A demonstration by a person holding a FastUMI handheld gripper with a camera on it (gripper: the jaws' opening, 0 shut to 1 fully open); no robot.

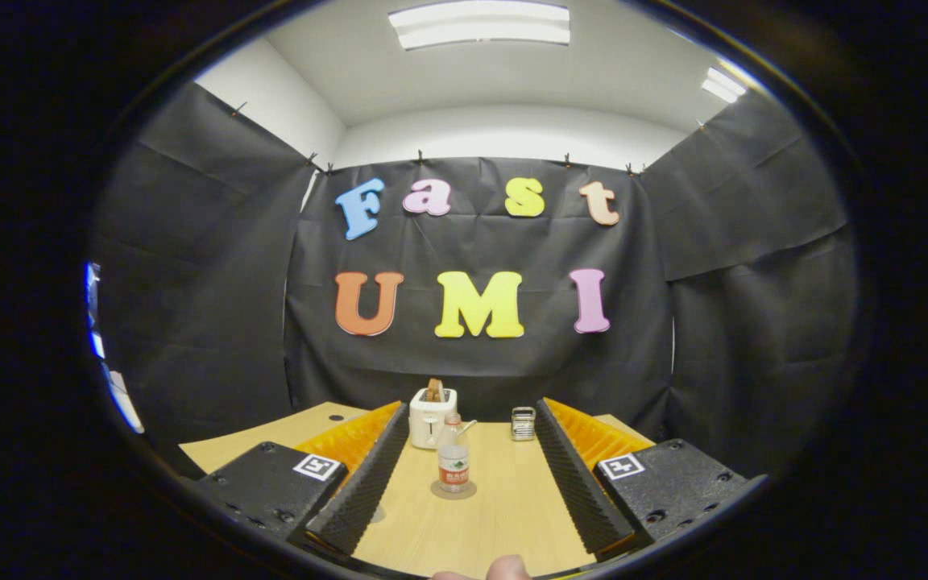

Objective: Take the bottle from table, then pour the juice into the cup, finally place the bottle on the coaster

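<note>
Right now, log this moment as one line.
gripper: open, empty | bottle: upright on coaster, between fingers | toaster: beyond bottle | table: wood

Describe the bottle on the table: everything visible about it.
The bottle is small, of clear plastic by its look, with a pale cap and a label band around its lower body, light above and orange-red below. It stands upright on a round coaster on the wooden table, in front of the white toaster. It sits ahead of the hand-held gripper, in line with the gap between the wide-open fingers; neither touches it. How full it is cannot be told.
</note>
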